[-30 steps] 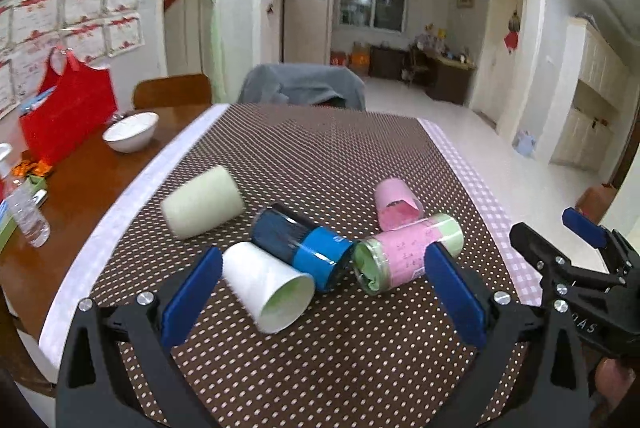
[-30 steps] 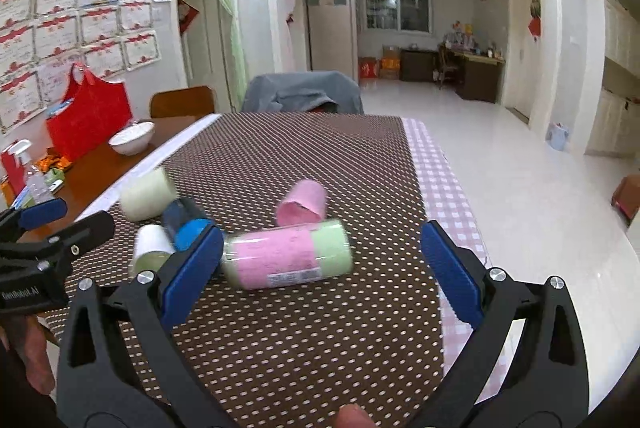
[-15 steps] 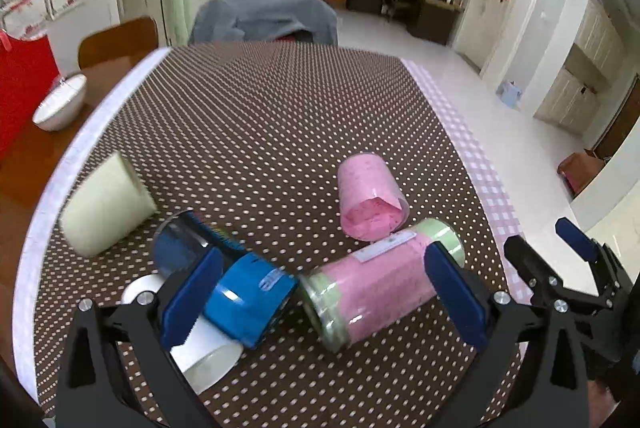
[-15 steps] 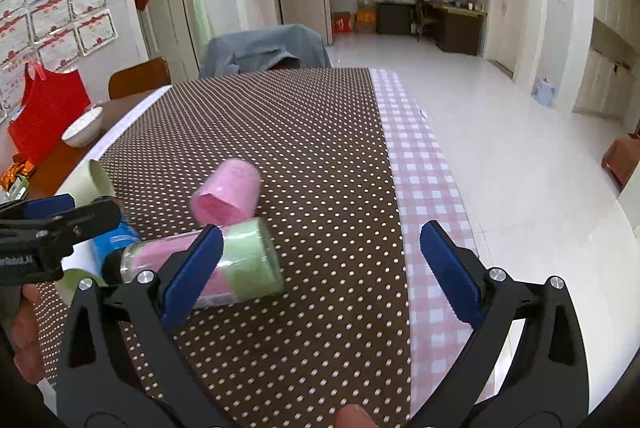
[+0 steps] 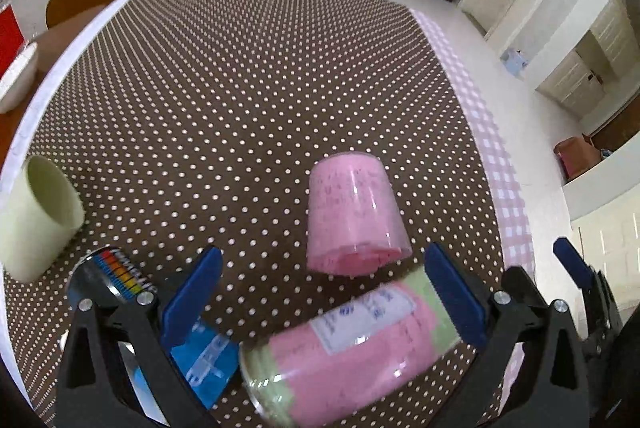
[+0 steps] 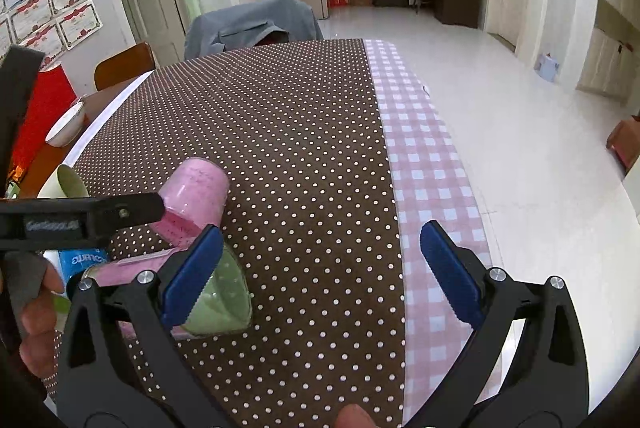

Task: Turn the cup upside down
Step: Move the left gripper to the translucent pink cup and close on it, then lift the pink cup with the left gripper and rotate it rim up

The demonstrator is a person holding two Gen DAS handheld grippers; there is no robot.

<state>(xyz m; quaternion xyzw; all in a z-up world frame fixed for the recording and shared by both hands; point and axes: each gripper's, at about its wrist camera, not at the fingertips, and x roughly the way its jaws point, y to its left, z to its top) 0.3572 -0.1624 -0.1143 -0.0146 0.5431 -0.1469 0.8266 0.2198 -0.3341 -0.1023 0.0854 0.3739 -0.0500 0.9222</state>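
Note:
Several cups lie on their sides on the brown dotted tablecloth [image 5: 248, 76]. A small pink cup [image 5: 354, 216] lies just beyond my open left gripper [image 5: 320, 292]; it also shows in the right wrist view [image 6: 196, 200]. A tall pink-and-green cup [image 5: 352, 356] lies between the left fingers, below them. A blue cup [image 5: 200, 360] lies under the left finger. A pale green cup [image 5: 36, 216] lies at the far left. My right gripper [image 6: 320, 272] is open and empty over the cloth's right part, with the pink-and-green cup [image 6: 216, 300] by its left finger.
A white bowl [image 6: 66, 124] and a red bag [image 6: 44, 108] stand on the bare wood at the table's left. A chair with a grey cover [image 6: 252, 24] stands at the far end. A pink checked cloth strip [image 6: 428, 188] runs along the table's right edge.
Both grippers moved forward and tilted down over the cups. The left now straddles the pink-and-green cup with the small pink cup close ahead. The right shifted right. Both stayed open.

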